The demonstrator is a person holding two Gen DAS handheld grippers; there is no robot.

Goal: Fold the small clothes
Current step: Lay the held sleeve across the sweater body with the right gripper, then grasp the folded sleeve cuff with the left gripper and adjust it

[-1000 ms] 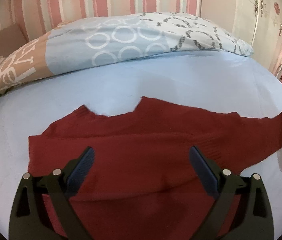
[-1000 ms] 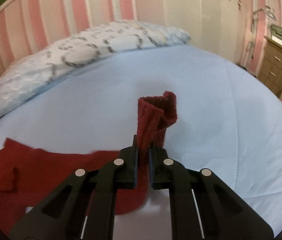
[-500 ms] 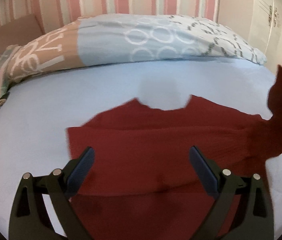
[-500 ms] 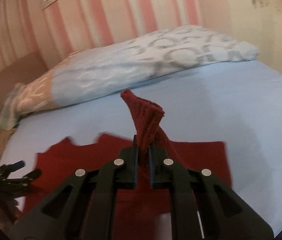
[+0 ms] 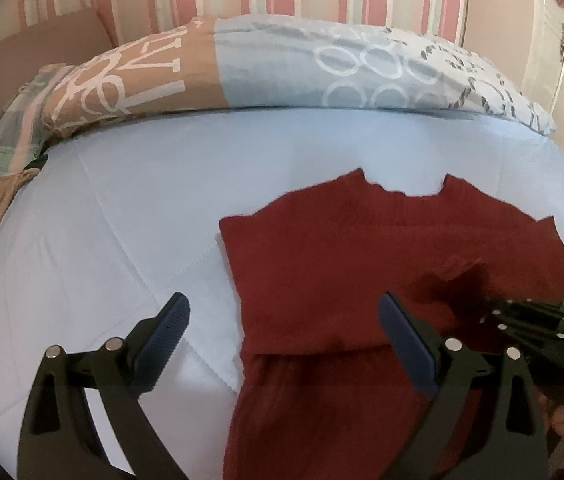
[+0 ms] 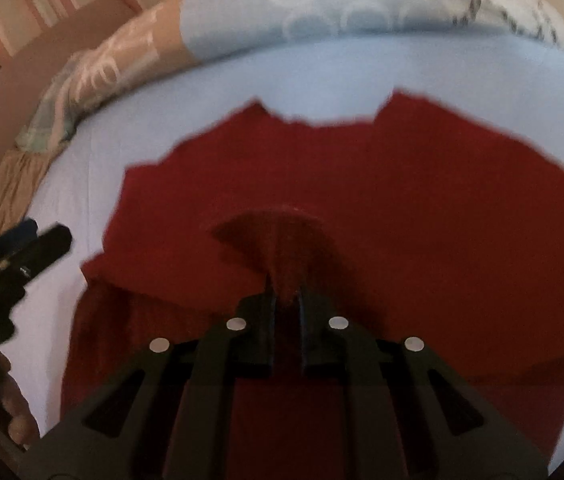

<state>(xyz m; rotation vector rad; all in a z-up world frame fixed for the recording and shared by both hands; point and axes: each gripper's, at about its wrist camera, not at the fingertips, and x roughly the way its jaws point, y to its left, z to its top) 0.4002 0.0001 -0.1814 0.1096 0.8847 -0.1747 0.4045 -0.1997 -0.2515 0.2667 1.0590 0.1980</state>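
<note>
Left wrist view first: the left gripper (image 5: 284, 334) has its jaws spread wide, nothing between them. One blue-padded finger (image 5: 167, 324) hangs over the bare light blue bedsheet (image 5: 121, 208), the other sits over the dark red sweater (image 5: 382, 248), and I honestly can't tell if that pad is touching the knit or just above it. The sweater lies flat on the sheet with its neckline pointing toward the patterned duvet (image 5: 282, 68) at the far side of the bed. Its left sleeve is already folded in across the body, so that edge runs pretty straight.

Over on the right edge of the same view you can see the right gripper (image 5: 522, 320) low over the sweater's chest area.

Right wrist view is a bit blurry, but the right gripper (image 6: 285, 300) has its jaws pinched together on the sleeve cuff (image 6: 277, 240), which fans up out of the jaws over the middle of the sweater (image 6: 422, 184). The sleeve is doubled over across the body from the right side. The left gripper (image 6: 21, 248) pokes in at the left edge, just beside the sweater's folded left side, over the sheet (image 6: 322, 72).
</note>
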